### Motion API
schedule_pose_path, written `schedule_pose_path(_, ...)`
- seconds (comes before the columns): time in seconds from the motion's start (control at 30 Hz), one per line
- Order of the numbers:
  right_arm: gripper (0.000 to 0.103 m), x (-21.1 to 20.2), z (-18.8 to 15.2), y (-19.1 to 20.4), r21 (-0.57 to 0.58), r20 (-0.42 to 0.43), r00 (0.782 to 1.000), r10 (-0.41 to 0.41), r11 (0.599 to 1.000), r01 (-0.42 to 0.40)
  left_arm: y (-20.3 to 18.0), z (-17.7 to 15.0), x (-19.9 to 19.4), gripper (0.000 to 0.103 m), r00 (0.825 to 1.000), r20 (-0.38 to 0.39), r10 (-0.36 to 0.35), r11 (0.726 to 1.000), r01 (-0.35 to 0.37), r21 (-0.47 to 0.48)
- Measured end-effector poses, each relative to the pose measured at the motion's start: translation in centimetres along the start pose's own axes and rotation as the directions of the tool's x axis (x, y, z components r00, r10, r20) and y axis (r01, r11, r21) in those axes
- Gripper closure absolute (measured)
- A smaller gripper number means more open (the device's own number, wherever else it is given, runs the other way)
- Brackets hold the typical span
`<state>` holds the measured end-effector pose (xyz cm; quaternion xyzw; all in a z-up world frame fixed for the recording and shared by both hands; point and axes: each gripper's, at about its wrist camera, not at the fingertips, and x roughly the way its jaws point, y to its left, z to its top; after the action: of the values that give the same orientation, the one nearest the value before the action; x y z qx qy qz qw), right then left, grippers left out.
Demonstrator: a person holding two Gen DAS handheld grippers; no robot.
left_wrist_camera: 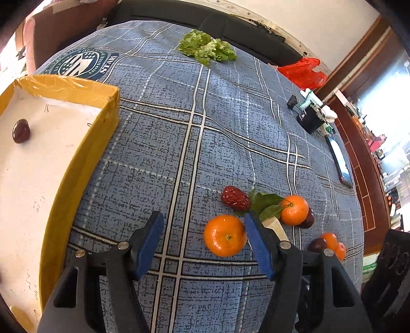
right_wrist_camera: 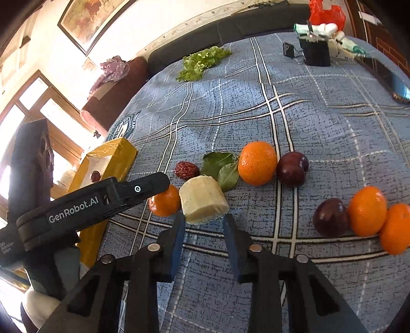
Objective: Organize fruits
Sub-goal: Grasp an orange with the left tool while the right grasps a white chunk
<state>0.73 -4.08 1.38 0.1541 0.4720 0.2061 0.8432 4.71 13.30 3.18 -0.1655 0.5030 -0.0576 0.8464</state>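
Left wrist view shows the left tongs point(left_wrist_camera: 203, 225) wide open above the blue checked cloth point(left_wrist_camera: 159, 143) of the desk, holding nothing. A mandarin point(left_wrist_camera: 225, 239) lies on the cloth between the two blue fingers, close against the inner side of the right finger point(left_wrist_camera: 257, 243) and well apart from the other one. Just beyond it are a wrinkled red date point(left_wrist_camera: 235, 198) and another mandarin with green leaves point(left_wrist_camera: 294, 210), which has a dark plum point(left_wrist_camera: 307, 219) behind it. At the left stands a yellow box point(left_wrist_camera: 84, 158) with a white floor, and one dark plum point(left_wrist_camera: 21, 131) lies inside it. Right wrist view shows the right tongs point(right_wrist_camera: 204, 220) partly open and also empty; the tips are at both sides of a pale cream cylinder point(right_wrist_camera: 202, 199), but I cannot tell if they touch it. To the right of the cylinder a plum point(right_wrist_camera: 330, 217) and two mandarins point(right_wrist_camera: 368, 214) lie touching in a row. Far back on the cloth are lettuce leaves point(right_wrist_camera: 202, 62), a black box point(right_wrist_camera: 314, 52) and a red plastic bag point(right_wrist_camera: 326, 12).
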Motion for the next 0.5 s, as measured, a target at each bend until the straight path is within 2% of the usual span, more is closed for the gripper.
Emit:
schedule_pose_path(0.1, 0.071, -0.4, -0.3, 0.7, -0.029, 0.007, 0.999, -0.052, 0.998, 0.052, -0.6, -0.1, 0.5, 0.038, 1.0, -0.01, -0.002, 1.0, 0.002, 0.017)
schedule_pose_path(0.23, 0.07, -0.2, -0.1, -0.2, 0.004, -0.011, 1.0, -0.015, 1.0, 0.015, -1.9, -0.2, 0.9, 0.041, 0.999, 0.02, 0.027, 0.997, -0.028, 0.073)
schedule_pose_path(0.27, 0.064, -0.1, 0.1, -0.3, 0.009, -0.013, 1.0, -0.017, 1.0, 0.017, -1.9, -0.2, 0.9, 0.044, 1.0, 0.019, 0.021, 0.997, -0.022, 0.078)
schedule_pose_path(0.3, 0.057, -0.1, 0.1, -0.5, 0.015, -0.013, 1.0, -0.024, 1.0, 0.024, -1.8, -0.3, 1.1, 0.052, 1.0, 0.012, 0.007, 0.997, -0.008, 0.078)
schedule_pose_path(0.37, 0.053, -0.1, 0.1, -0.7, 0.02, -0.009, 1.0, -0.028, 0.999, 0.028, -1.9, -0.4, 1.2, 0.067, 1.0, 0.017, 0.004, 0.995, -0.005, 0.096)
schedule_pose_path(0.47, 0.042, -0.1, 0.1, -0.4, -0.003, 0.002, 0.999, -0.035, 0.999, 0.035, -1.9, -0.7, 1.1, 0.07, 1.0, 0.025, -0.008, 0.995, 0.006, 0.099)
schedule_pose_path(0.5, 0.042, 0.0, 0.1, -0.3, -0.009, 0.005, 0.999, -0.039, 0.999, 0.039, -1.8, -0.8, 1.1, 0.07, 0.999, 0.024, -0.022, 0.996, 0.02, 0.088)
